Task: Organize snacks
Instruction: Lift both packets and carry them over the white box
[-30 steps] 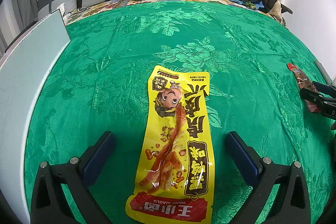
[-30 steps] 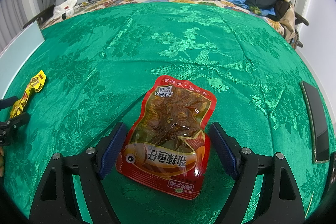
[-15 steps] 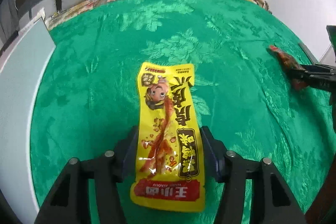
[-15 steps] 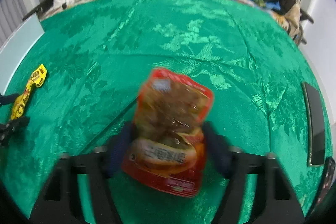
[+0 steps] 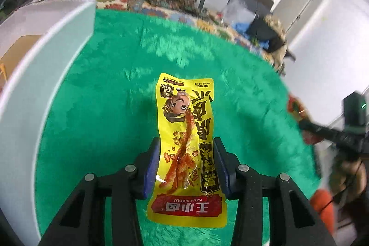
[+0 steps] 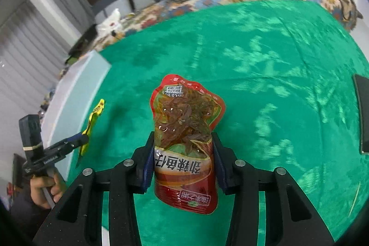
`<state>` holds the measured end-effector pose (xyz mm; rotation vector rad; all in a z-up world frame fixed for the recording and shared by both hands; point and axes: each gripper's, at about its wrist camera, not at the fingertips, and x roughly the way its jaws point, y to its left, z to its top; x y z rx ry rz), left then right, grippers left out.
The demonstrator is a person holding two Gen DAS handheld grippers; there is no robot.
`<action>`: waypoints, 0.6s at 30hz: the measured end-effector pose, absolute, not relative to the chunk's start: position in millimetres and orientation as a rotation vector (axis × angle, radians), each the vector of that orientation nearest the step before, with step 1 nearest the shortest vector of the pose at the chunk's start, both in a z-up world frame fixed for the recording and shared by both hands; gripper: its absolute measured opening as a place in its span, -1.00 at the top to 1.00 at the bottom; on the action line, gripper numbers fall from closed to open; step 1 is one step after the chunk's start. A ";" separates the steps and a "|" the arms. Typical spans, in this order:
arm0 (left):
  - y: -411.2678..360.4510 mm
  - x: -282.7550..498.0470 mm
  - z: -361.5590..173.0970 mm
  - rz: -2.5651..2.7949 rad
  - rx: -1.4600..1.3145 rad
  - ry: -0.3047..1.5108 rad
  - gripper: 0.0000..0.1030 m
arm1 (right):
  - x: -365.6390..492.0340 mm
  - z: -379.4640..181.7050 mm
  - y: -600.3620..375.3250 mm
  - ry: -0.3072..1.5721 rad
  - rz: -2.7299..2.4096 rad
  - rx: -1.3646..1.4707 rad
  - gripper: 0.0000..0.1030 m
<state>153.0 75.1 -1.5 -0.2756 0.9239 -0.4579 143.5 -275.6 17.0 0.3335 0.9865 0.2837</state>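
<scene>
Snacks held aloft, one per gripper: yellow packet pinched low down in the left gripper, its jaws closing on it; red pouch clamped near its middle in the right gripper, jaws narrow and buckling the sides. Both hanging above the green bedspread (no counter here). Risks: slick film sliding out of the pads; long yellow packet flopping and twisting loose on a fast swing; red pouch crushed or burst by a hard squeeze; packets snagging the pale box rim, or the grippers colliding, being near each other.
</scene>
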 end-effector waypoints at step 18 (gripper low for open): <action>305.1 126.9 86.1 -0.054 -0.295 0.768 0.14 | 185.5 110.9 10.0 0.798 0.758 0.236 0.08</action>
